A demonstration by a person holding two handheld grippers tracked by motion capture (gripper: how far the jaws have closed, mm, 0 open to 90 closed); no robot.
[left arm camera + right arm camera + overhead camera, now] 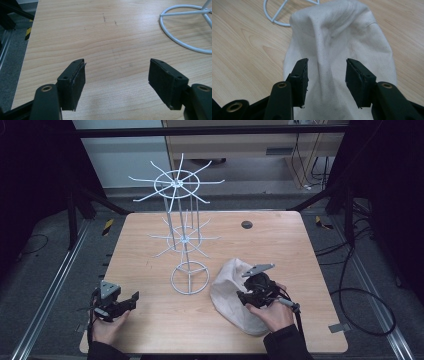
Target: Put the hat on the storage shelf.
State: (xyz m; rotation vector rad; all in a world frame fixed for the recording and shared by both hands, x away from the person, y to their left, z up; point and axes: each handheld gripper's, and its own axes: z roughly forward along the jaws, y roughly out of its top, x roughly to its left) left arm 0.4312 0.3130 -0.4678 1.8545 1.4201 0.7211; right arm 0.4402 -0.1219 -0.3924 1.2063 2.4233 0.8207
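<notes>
**Right gripper poised over the cloth bag, beside the wire stand**

My right gripper (325, 75), jaws apart and holding nothing, straddles a raised fold of the cream-coloured cloth bag (342, 32), which lies just right of the white wire display stand's (184, 240) ring base. To grip well, I judge I should lower onto the fold's crest before closing. My left gripper (117, 82), jaws wide, hovers over the bare wooden table (100, 32) left of the stand. The bag's opening and contents are hidden.

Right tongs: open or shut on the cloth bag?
Open. In the right gripper view the right tongs straddle a raised fold of the cloth bag, with fabric visible between the jaws and gaps beside both pads.
</notes>
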